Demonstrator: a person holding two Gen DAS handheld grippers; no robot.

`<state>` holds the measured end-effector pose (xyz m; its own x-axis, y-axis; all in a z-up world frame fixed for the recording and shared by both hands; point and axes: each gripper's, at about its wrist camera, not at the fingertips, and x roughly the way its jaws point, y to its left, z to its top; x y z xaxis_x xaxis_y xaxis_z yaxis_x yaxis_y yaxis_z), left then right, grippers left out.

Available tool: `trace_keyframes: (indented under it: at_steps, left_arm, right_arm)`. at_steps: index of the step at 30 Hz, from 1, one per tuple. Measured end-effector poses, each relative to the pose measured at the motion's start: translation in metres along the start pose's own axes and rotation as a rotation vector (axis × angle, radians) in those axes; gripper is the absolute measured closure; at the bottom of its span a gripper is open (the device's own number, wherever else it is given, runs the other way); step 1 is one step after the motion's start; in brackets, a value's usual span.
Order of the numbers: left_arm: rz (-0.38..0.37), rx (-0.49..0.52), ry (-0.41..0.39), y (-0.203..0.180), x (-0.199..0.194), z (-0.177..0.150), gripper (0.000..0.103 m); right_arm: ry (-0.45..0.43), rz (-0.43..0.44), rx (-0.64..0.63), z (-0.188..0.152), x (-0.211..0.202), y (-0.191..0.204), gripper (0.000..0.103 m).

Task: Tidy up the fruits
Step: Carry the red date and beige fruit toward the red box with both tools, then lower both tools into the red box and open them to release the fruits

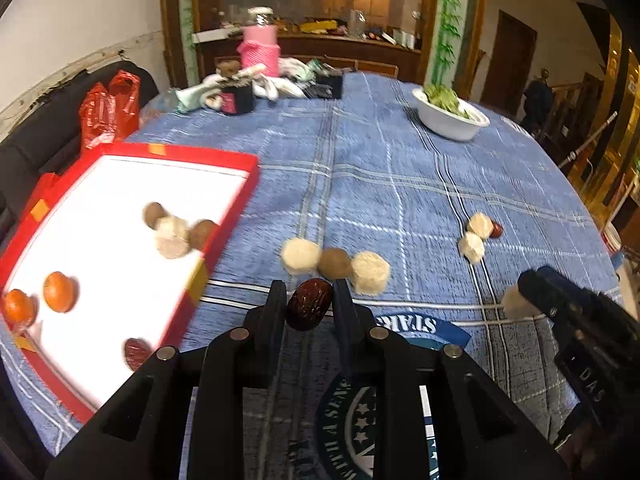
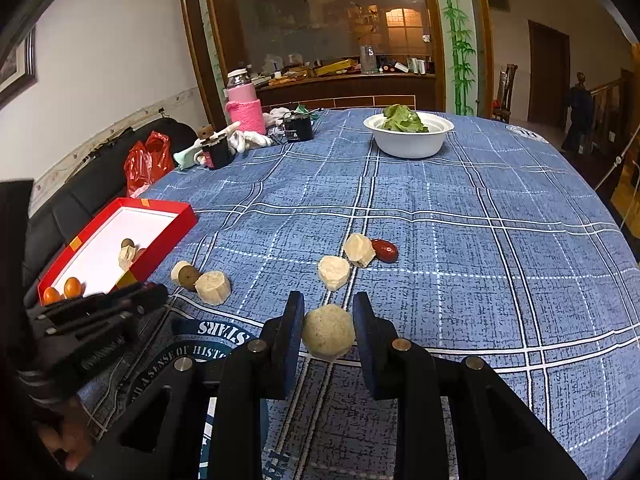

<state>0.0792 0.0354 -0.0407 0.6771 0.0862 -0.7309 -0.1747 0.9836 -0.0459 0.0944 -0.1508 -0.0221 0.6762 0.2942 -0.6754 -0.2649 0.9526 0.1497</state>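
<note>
Left gripper [image 1: 309,305]: fingers drawn narrow on a dark red date [image 1: 309,309], which is held above the blue checked worktop [image 1: 400,184], just short of the red tray [image 1: 224,220].

Right gripper [image 2: 328,336]: fingers closed on a pale faceted fruit piece [image 2: 328,338], carried over the worktop, well apart from the tray.

Risks noted:
- The date is pinched near the fingertips only (a small, wrinkled, rounded thing); it could be squeezed out or rolled sideways if the wrist is tilted during the carry.
- The near wall of the tray could be clipped by the left fingers on the way in, and the tray shoved or the fruit already inside it set rolling.
- The pale piece is gripped across slanted faces; a slip is judged possible if it is jolted.
- The two grippers are close together and could be knocked against each other if both are brought to the tray at once.

Views compared:
- Left wrist view: the tray floor is shown almost whole, with two small oranges [image 1: 60,292], a second date [image 1: 136,354] and a cluster of pale and brown pieces [image 1: 172,232].
- Right wrist view: the tray is seen edge-on and much of its floor is hidden, but the loose date [image 2: 385,250] beside two pale pieces is seen clearly, as is the white bowl of greens [image 2: 408,140].
</note>
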Motion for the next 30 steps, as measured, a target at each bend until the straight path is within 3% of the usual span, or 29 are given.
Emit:
trace_keyframes:
  at_steps: [8,17,30]
  left_arm:
    - [0.068,-0.125,-0.044,0.05,-0.025,0.004,0.082]
    - [0.179,-0.277,-0.027,0.126,-0.023,0.004,0.082]
    - [0.262,-0.356,-0.006,0.182,-0.004,0.015,0.082]
  right_arm:
    - [-0.004,0.069,-0.064,0.01,-0.001,0.035,0.077]
    - [-0.012,0.222,-0.177,0.031,0.004,0.109,0.078]
    - [0.028,0.344,-0.284,0.059,0.04,0.2,0.078]
